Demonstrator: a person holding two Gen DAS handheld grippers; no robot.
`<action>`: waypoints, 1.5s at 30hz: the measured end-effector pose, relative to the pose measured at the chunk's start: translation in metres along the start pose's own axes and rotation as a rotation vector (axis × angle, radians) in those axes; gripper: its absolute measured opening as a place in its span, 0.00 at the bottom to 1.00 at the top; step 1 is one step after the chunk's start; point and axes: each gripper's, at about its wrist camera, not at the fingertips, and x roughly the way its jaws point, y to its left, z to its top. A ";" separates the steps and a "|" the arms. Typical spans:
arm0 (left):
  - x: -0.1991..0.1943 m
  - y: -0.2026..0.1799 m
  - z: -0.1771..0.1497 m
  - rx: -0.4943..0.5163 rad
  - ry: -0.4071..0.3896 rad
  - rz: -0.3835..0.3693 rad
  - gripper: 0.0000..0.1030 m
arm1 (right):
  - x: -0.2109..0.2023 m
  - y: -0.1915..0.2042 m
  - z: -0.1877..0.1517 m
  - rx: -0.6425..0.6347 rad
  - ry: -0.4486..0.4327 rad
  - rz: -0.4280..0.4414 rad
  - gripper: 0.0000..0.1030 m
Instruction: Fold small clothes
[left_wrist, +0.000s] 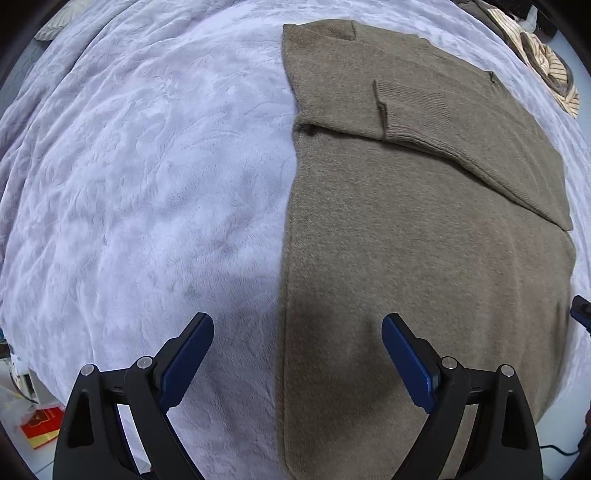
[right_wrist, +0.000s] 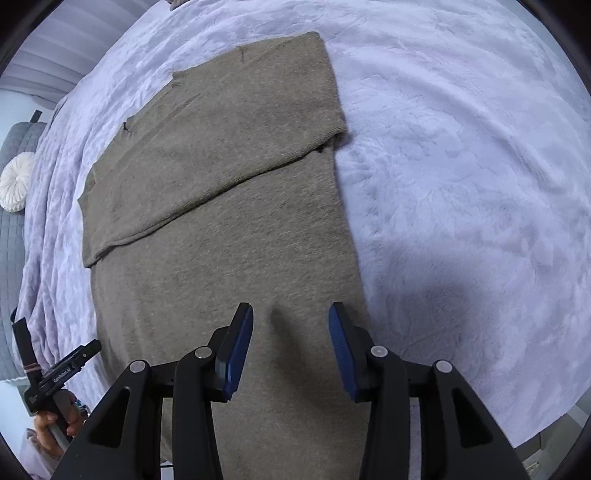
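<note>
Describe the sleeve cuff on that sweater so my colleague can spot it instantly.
A pale lavender blanket covers the bed, with an olive-brown sweater lying flat. The cuff ends the sleeve folded across the chest; only it shows ribbed knit.

Olive-brown knit sweater (left_wrist: 424, 240) on a pale lavender plush blanket (left_wrist: 147, 184) with a faint embossed leaf pattern, black grippers with blue pads on the fingers (left_wrist: 188, 362), cream-and-brown striped cloth (left_wrist: 546, 62) beyond the sweater, white round cushion (right_wrist: 14, 181), red-and-yellow packet (left_wrist: 40, 428)
</note>
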 end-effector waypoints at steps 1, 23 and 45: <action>-0.003 -0.001 -0.003 0.003 0.003 -0.007 0.90 | 0.000 0.002 -0.003 -0.005 0.005 0.003 0.45; -0.013 -0.001 -0.120 0.111 0.184 -0.183 0.90 | 0.006 0.000 -0.072 -0.021 0.207 0.049 0.48; 0.037 -0.011 -0.146 0.272 0.396 -0.305 0.37 | 0.039 -0.043 -0.145 0.043 0.408 0.184 0.46</action>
